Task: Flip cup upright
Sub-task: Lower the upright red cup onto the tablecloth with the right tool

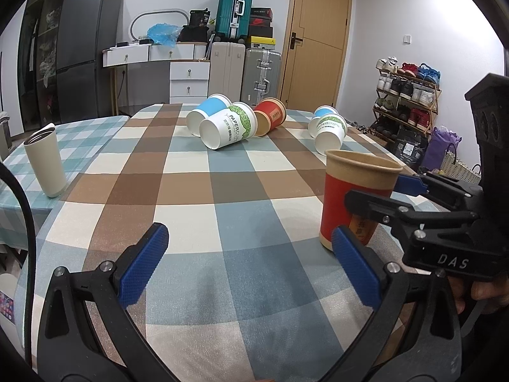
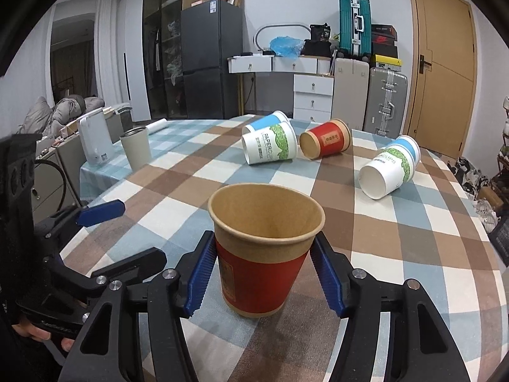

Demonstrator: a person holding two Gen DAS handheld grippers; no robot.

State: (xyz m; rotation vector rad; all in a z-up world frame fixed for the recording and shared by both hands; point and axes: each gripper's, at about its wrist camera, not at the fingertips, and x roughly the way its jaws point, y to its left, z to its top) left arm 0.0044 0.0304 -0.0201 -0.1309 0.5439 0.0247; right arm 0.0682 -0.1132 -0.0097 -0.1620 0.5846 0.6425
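A red and brown paper cup (image 2: 264, 254) stands upright on the checked tablecloth (image 2: 381, 238), mouth up. My right gripper (image 2: 264, 270) has a blue pad on each side of it; the pads sit at or just off its walls, so I cannot tell if it grips. The same cup (image 1: 356, 203) shows at the right in the left wrist view, with the right gripper's fingers (image 1: 410, 187) around it. My left gripper (image 1: 251, 264) is open and empty over the cloth, left of the cup.
Several paper cups lie on their sides at the far end: a blue and a green-print pair (image 2: 270, 141), a red one (image 2: 327, 143), another pair at the right (image 2: 388, 167). A grey tumbler (image 2: 135, 148) stands at the left. A white appliance (image 2: 94, 140) stands behind it.
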